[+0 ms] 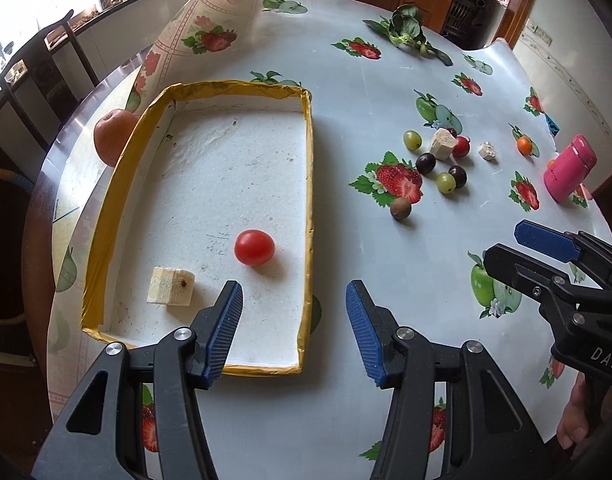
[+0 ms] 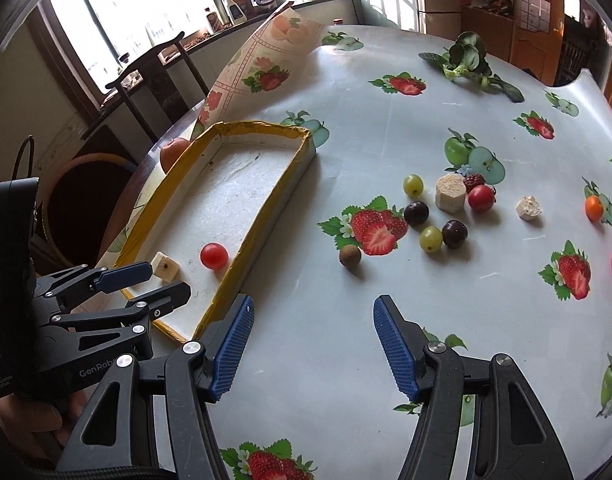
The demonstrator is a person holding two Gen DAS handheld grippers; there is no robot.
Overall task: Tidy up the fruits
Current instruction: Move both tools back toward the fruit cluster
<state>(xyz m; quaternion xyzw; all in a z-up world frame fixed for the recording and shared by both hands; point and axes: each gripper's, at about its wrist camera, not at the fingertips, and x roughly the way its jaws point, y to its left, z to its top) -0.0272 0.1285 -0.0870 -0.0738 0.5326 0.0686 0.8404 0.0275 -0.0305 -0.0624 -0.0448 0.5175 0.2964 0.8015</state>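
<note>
Fig.: sorting small fruit into tray (image 1: 106,216). Tray holds one tomato (image 1: 254,247) & a pale block (image 1: 170,291); rest of fruit sits loose on tablecloth (image 1: 345,128) to the right, well apart from tray: green grapes, dark grapes, a second tomato (image 2: 481,198), a brown fruit (image 2: 350,257) nearest. L gripper (image 1: 294,300) hangs over tray's near end, fingers moderately apart, nothing between. R gripper (image 2: 313,320) over bare cloth short of cluster, fingers likewise apart & empty. Next pick, prob.: brown fruit w/ R gripper. It's isolated, so straddle it squarely, close gently (round, may roll), lift clear of tray wall before release.
</note>
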